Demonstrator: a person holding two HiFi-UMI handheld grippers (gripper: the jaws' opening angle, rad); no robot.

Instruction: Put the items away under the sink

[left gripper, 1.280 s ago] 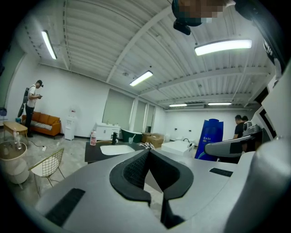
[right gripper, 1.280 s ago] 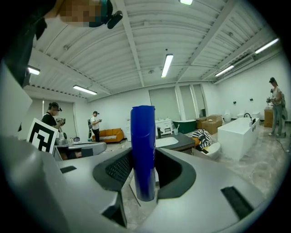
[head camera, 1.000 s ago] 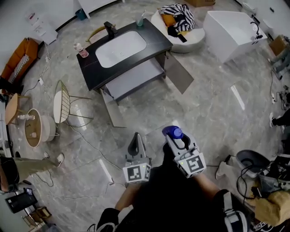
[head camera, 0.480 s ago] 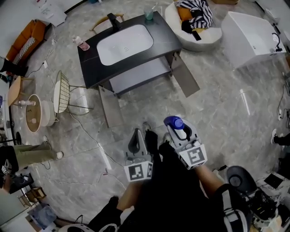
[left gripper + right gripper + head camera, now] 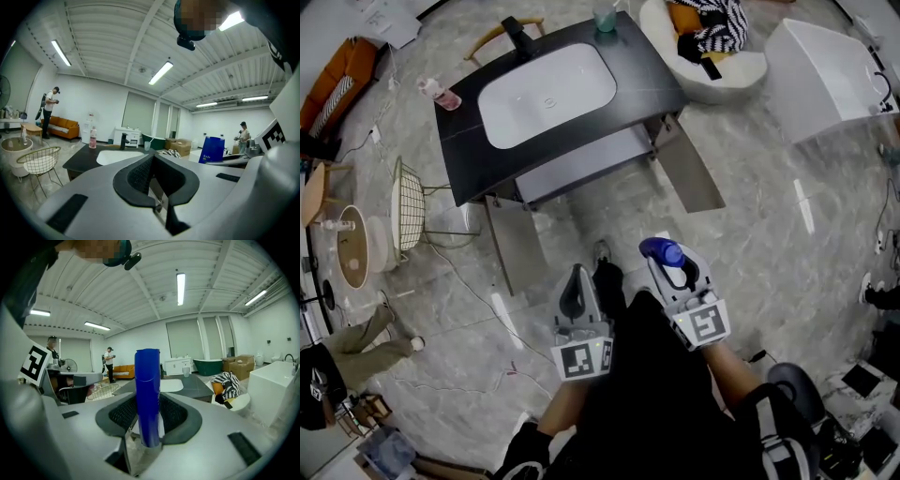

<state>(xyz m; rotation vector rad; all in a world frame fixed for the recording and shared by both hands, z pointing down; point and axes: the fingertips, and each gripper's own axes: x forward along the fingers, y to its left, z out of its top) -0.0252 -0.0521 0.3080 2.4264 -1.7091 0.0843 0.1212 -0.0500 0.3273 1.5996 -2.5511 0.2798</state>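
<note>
A tall blue bottle [image 5: 147, 394] stands upright between the jaws of my right gripper [image 5: 673, 263], which is shut on it; its blue top [image 5: 660, 250] shows in the head view. My left gripper [image 5: 576, 292] is shut with nothing in it. Ahead stands the black vanity [image 5: 450, 159] with a white sink basin [image 5: 546, 82], a black tap [image 5: 517, 34] and both cabinet doors [image 5: 692, 175] swung open on a pale inner shelf [image 5: 586, 161]. On its top sit a pink bottle [image 5: 437, 94] at the left end and a clear cup [image 5: 605, 18] at the back.
A wire chair [image 5: 414, 211] and a round side table [image 5: 350, 247] stand left of the vanity. A white round seat with striped cloth [image 5: 710, 37] and a white bathtub [image 5: 825, 66] are to the right. Cables trail over the marble floor [image 5: 750, 253]. People stand in the background.
The vanity has drawn closer and shifted left in the head view as I walked toward it. Both grippers keep their pose, the right still holding the blue bottle.
</note>
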